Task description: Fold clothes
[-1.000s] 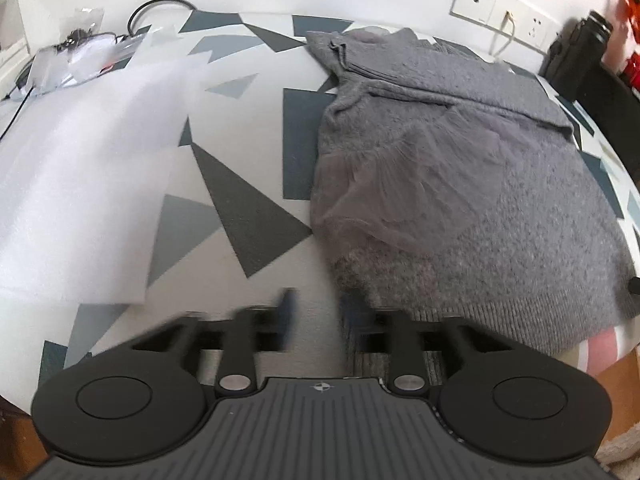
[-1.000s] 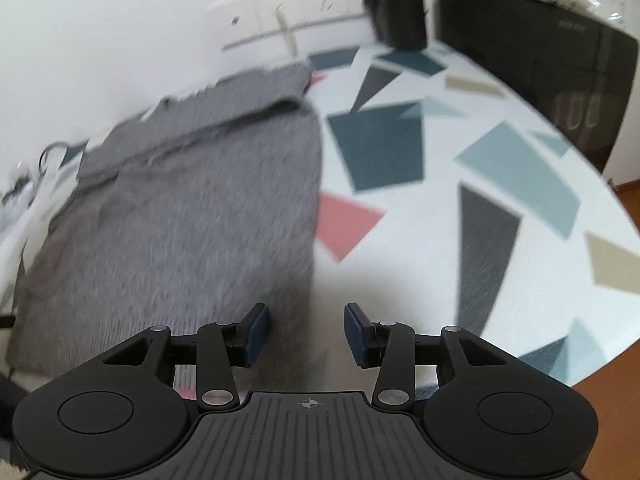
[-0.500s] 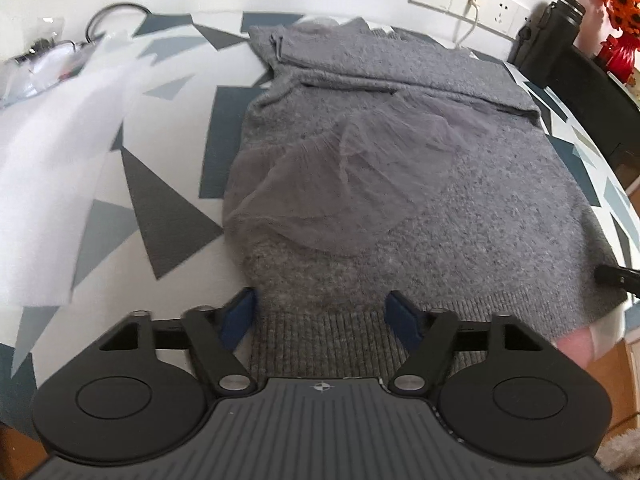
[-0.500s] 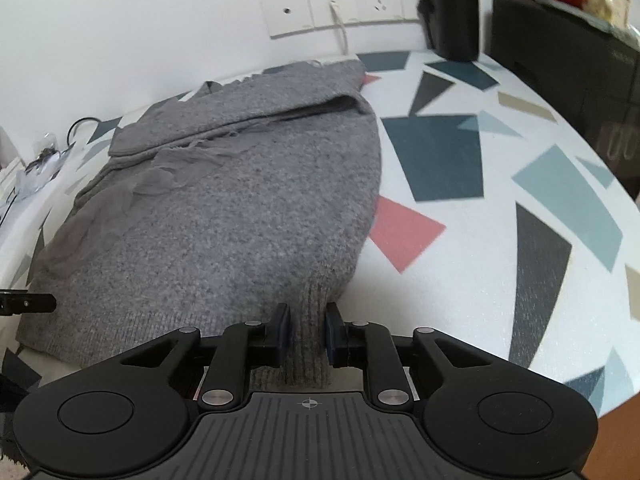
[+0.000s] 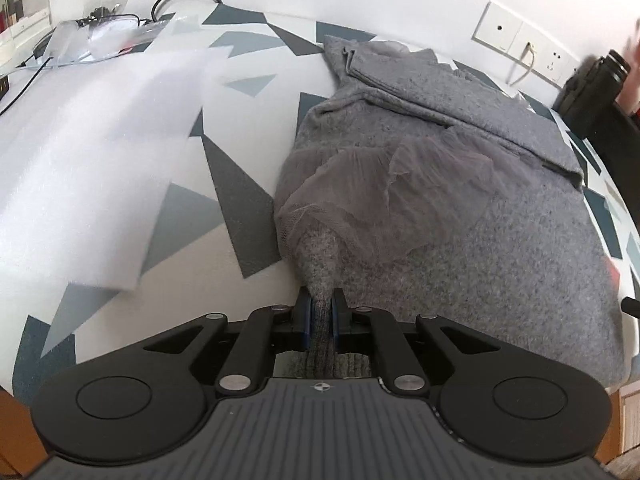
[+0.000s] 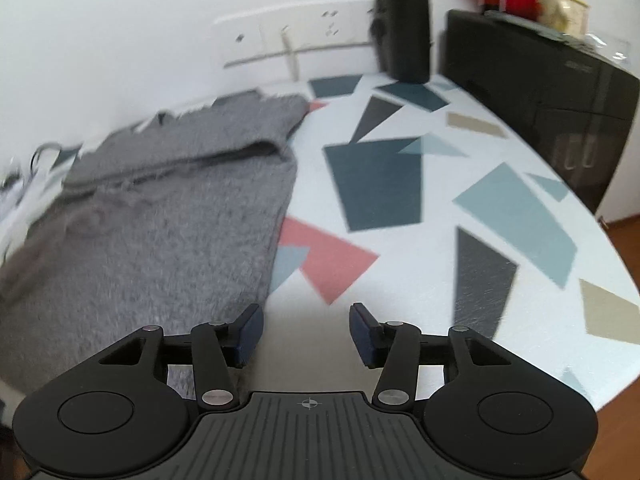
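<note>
Left gripper [image 5: 321, 318] clamped on ribbed hem of grey knitted sweater [image 5: 460, 208] spread along patterned table [image 6: 400, 240]; right gripper [image 6: 306, 334] just opened, empty, hem corner immediately to its left.

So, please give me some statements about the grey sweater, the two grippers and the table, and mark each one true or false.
1. The left gripper is shut on the ribbed hem of the grey sweater. True.
2. The right gripper holds the sweater as well. False: its jaws stand apart with nothing between them; they have just been opening, and the sweater's edge lies beside its left finger.
3. A thin, see-through fabric lies on top of the sweater. True.
4. The tablecloth is plain white. False: it is white with coloured geometric shapes.
5. A black bottle stands by the wall sockets. True.
</note>
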### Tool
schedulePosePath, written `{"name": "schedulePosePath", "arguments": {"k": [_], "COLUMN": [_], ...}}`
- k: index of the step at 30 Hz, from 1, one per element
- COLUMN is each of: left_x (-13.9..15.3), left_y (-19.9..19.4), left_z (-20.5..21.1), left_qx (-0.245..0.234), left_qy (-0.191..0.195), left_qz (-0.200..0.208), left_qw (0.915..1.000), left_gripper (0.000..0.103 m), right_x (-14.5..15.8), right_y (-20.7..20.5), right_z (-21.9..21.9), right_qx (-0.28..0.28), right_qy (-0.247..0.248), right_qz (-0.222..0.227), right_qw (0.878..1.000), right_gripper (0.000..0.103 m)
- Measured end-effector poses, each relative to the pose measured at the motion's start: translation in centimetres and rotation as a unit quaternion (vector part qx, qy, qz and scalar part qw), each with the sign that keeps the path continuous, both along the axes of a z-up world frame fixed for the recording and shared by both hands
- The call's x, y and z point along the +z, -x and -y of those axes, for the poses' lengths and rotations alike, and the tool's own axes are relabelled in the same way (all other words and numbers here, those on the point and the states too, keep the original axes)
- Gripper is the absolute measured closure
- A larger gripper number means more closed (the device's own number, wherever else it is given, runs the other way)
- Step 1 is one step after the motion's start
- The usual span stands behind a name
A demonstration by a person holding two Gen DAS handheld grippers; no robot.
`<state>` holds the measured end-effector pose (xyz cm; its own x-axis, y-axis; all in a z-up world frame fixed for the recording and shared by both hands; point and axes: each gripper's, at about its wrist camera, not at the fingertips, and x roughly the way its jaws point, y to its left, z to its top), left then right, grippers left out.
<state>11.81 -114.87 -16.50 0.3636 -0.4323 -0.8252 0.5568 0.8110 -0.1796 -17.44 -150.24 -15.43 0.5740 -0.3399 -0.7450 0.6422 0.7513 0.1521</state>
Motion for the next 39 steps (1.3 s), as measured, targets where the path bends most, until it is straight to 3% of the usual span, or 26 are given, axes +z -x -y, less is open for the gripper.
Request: {"name": "schedulePosePath", "arguments": {"k": [7, 8, 9, 10, 14, 17, 19, 21, 22, 25, 27, 32, 35, 39], "left_x": [0.1, 0.1, 0.1, 0.2, 0.1, 0.0, -0.1, -0.2, -0.4, -0.8, -1.0, -1.2, -1.2, -0.7], "left_y": [0.2, 0.3, 0.4, 0.5, 1.5, 2.3, 2.6, 3.0, 3.4, 4.4, 4.5, 4.5, 4.1, 2.8], "left_z": [0.4, 0.5, 0.5, 0.6, 1.5, 2.2, 2.6, 3.1, 3.5, 4.9, 5.2, 5.7, 5.7, 4.2], "left_qx": [-0.006, -0.006, -0.007, -0.009, -0.031, -0.043, -0.060, -0.082, -0.095, -0.130, -0.128, -0.128, -0.124, -0.072], "left_qy": [-0.004, -0.004, -0.003, -0.002, -0.004, -0.010, -0.004, 0.001, -0.010, -0.039, -0.036, -0.032, -0.030, -0.001], "left_qz": [0.001, 0.000, -0.001, -0.003, 0.004, 0.026, 0.030, 0.032, 0.039, 0.057, 0.057, 0.057, 0.053, 0.032], "left_qw": [1.0000, 1.0000, 1.0000, 1.0000, 0.9995, 0.9987, 0.9978, 0.9961, 0.9946, 0.9891, 0.9894, 0.9896, 0.9904, 0.9969], "left_gripper": [0.093, 0.093, 0.093, 0.093, 0.092, 0.087, 0.073, 0.038, 0.028, 0.012, 0.002, 0.001, 0.001, 0.001], "right_x": [-0.7, -0.7, -0.7, -0.6, -0.3, -0.3, -0.3, -0.3, -0.3, -0.5, -0.5, -0.6, -0.5, 0.0], "right_y": [-2.7, -2.8, -2.9, -3.0, -2.1, -0.8, -0.4, -0.3, -0.3, -0.4, -0.4, -0.3, -0.2, 0.4], "right_z": [-2.2, -2.3, -2.4, -2.3, -0.9, 0.7, 0.8, 0.7, 0.5, 0.2, 0.2, 0.0, 0.1, 0.1], "right_qx": [0.075, 0.084, 0.093, 0.099, 0.066, 0.046, 0.050, 0.054, 0.055, 0.056, 0.058, 0.060, 0.057, 0.049], "right_qy": [0.012, 0.013, 0.014, 0.010, 0.023, -0.001, -0.005, -0.006, -0.007, -0.011, -0.015, -0.013, -0.015, -0.006], "right_qz": [-0.026, -0.026, -0.025, -0.023, -0.030, -0.018, -0.014, -0.016, -0.016, -0.009, -0.005, 0.000, -0.004, -0.015], "right_qw": [0.997, 0.996, 0.995, 0.995, 0.997, 0.999, 0.999, 0.998, 0.998, 0.998, 0.998, 0.998, 0.998, 0.999], "right_gripper": [0.059, 0.068, 0.083, 0.090, 0.095, 0.094, 0.093, 0.087, 0.085, 0.079, 0.075, 0.071, 0.061, 0.058]}}
